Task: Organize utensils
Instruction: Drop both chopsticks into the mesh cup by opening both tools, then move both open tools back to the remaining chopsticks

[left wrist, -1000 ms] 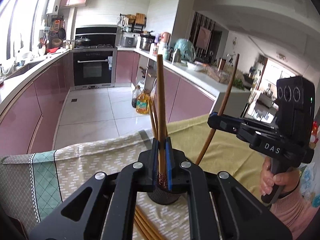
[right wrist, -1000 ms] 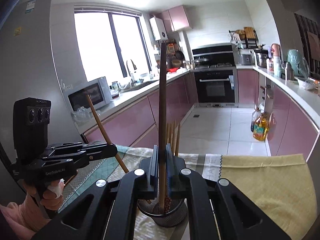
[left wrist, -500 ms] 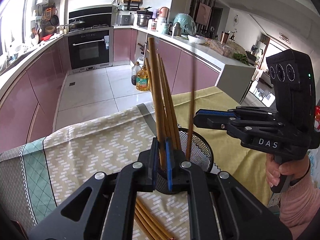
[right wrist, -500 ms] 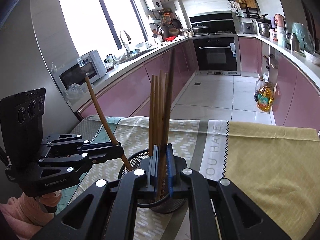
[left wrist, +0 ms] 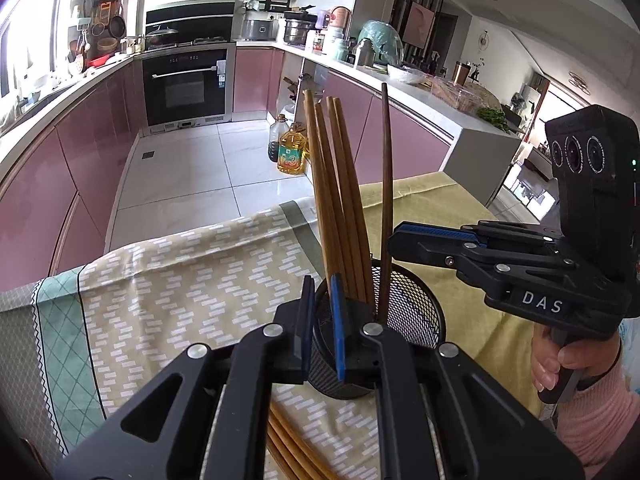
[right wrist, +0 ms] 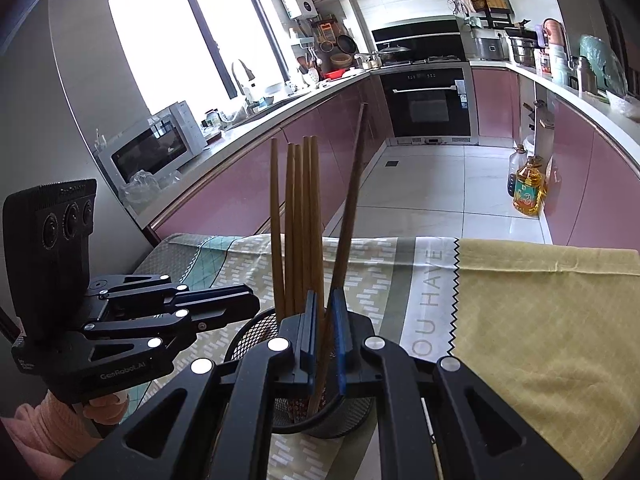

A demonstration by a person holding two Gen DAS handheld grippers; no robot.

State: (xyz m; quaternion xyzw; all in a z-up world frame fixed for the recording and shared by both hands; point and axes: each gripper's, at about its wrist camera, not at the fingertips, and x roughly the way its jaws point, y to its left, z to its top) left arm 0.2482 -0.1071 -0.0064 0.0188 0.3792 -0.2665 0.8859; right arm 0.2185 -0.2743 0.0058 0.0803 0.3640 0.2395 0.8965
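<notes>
The right gripper is seen with its jaws drawn narrow, and a dark chopstick is pinched between them; its lower end is already sunk into the mesh holder, so this stick is judged placed but not yet let go. The left gripper is likewise nearly closed; bare mesh shows in the narrow gap, and whether a stick is caught at the tips cannot be told, since the nearest one is hidden behind the blue pad.

Just past both grippers, five light chopsticks are stood upright in the holder, fanned slightly; the dark one is leaned beside them. The holder is set on the cloth that covers the table.

Under the left gripper, a few loose chopsticks are left lying flat on the cloth, just beside the holder's base; their number cannot be counted, as they are partly hidden. The task is therefore judged well advanced but unfinished; the dark stick is to be released, and the loose ones are to be lifted and stood in the holder.
</notes>
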